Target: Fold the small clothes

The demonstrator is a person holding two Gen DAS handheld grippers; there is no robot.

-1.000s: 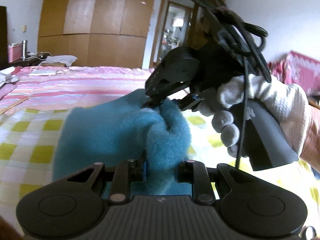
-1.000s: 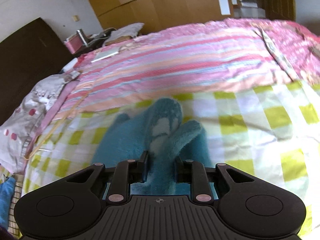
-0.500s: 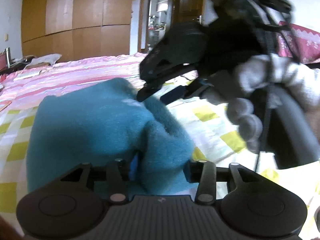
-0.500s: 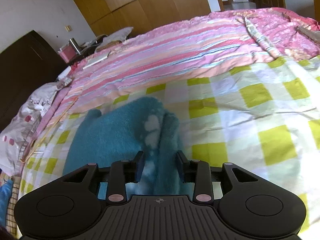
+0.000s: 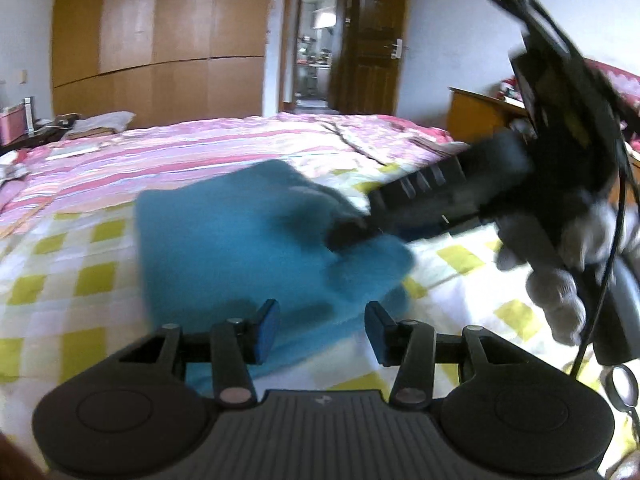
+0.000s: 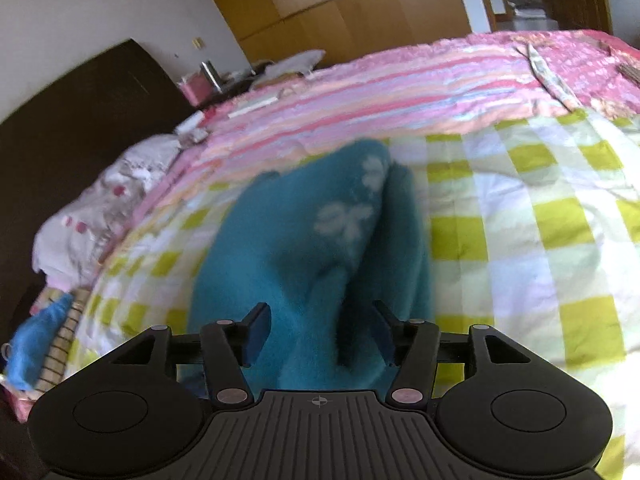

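Observation:
A teal fleece garment (image 5: 236, 240) lies on the yellow-and-white checked sheet (image 5: 60, 288) of the bed. In the right wrist view the garment (image 6: 304, 248) shows white flower prints and a raised fold. My left gripper (image 5: 322, 330) is open, its blue pads apart just over the garment's near edge. My right gripper (image 6: 320, 334) is open with the folded cloth lying loose between its fingers. In the left wrist view the right gripper (image 5: 352, 236) comes in from the right in a gloved hand, its tip on the garment.
A pink striped quilt (image 5: 180, 160) covers the far part of the bed. Wooden wardrobes (image 5: 160, 40) and an open doorway (image 5: 316, 44) stand behind. A dark headboard (image 6: 80, 120), a pillow (image 6: 120, 192) and a blue cloth (image 6: 36, 344) are at the left in the right wrist view.
Both grippers have opened and let go of the teal garment. The garment has dropped flatter onto the sheet. The left gripper has pulled back a little.

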